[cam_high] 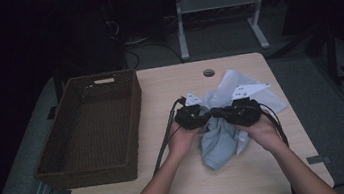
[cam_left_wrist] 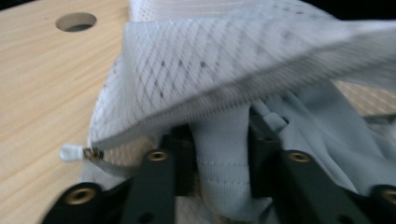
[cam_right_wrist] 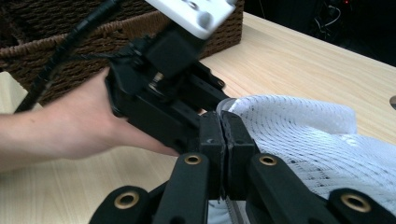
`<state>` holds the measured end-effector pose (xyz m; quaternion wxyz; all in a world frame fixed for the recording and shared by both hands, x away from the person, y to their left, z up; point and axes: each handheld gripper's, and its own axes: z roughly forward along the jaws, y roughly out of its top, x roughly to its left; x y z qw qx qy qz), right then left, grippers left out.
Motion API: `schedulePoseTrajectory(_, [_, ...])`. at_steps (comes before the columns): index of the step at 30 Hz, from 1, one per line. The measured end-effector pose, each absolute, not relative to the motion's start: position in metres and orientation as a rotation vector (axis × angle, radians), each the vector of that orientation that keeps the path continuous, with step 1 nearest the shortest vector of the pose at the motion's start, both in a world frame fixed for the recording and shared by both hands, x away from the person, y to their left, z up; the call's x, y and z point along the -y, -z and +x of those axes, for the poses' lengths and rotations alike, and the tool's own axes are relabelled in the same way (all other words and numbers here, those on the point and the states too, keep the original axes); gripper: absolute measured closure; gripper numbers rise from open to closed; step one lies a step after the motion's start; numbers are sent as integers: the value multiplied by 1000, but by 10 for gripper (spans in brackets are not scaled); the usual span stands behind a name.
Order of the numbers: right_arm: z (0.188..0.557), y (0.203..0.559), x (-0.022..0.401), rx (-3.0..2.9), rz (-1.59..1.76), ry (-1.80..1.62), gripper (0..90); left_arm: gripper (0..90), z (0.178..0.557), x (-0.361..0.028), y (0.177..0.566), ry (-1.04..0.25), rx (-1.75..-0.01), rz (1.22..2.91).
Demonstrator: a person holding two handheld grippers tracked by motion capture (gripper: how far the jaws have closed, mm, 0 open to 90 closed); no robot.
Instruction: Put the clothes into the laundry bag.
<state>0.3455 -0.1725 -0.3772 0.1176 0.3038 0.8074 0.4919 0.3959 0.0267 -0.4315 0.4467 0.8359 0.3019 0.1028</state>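
Since both grippers sit bunched together over the pale garment [cam_high: 218,139] in the high view, you can't really see from up there where the jaws meet the cloth; the hands and black gripper bodies cover that spot, and the whole shot is pretty dim.

The left gripper [cam_left_wrist: 219,154] view sorts some of it out: its jaws stand partly apart with a thick fold of the garment [cam_left_wrist: 219,177] running up between them. Whether the pads are actually pressing that fold I can't tell, the picture is blurry and the pad faces are hidden behind cloth. A white mesh laundry bag [cam_left_wrist: 224,70] hangs over the top of that view, with a zipper pull [cam_left_wrist: 77,152] poking out at the lower left.

The right gripper [cam_right_wrist: 225,140] view shows its jaws closed right up against each other. The mesh bag [cam_right_wrist: 303,135] edge sits just at their tips, and something thin trails down between the jaws at the bottom, but it's cut off by the frame so I can't say what's pinched. That view also catches the left gripper [cam_right_wrist: 205,105] and the left hand [cam_right_wrist: 70,126] close in front.

Room-wise: the garment and bag lie right of centre on the wooden table [cam_high: 168,85], nearer the front. The wicker basket [cam_high: 91,130] fills the left side, its near-left corner hanging past the table edge. Bare wood sits between basket and cloth, crossed by the left cable [cam_high: 165,135]. A round hole [cam_high: 208,72] is near the far edge.
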Motion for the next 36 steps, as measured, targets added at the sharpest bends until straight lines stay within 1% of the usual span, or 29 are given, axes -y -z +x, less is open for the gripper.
schedulePoseTrajectory(4, [347,378,176,-2356,901,-1434,873,495,390,-41,424,-210,-725,2081])
schedulePoseTrajectory(8, [349,381,180,-2353,922,-1422,873,369,379,-60,418,-170,-709,2077])
schedulePoseTrajectory(13, [351,382,184,-2353,933,-1410,872,282,360,-80,417,-122,-687,2111])
schedulePoseTrajectory(16, [352,384,185,-2355,935,-1393,871,259,346,-84,422,-89,-659,2141])
schedulePoseTrajectory(18, [353,385,186,-2359,943,-1380,871,250,339,-80,428,-73,-648,2165])
schedulePoseTrajectory(24, [357,390,190,-2361,966,-1348,863,249,334,-46,447,-75,-568,2278])
schedulePoseTrajectory(28, [359,394,194,-2359,981,-1334,863,297,334,-31,456,-79,-545,2310])
schedulePoseTrajectory(29, [360,394,195,-2361,986,-1333,862,324,333,-28,457,-77,-535,2322])
schedulePoseTrajectory(31, [360,395,195,-2360,985,-1324,839,375,333,-23,460,-120,-521,2351])
schedulePoseTrajectory(33, [361,396,196,-2359,987,-1304,791,465,332,-21,463,-143,-522,2356])
schedulePoseTrajectory(36, [360,398,200,-2362,997,-1281,719,544,333,-21,463,-153,-524,2353])
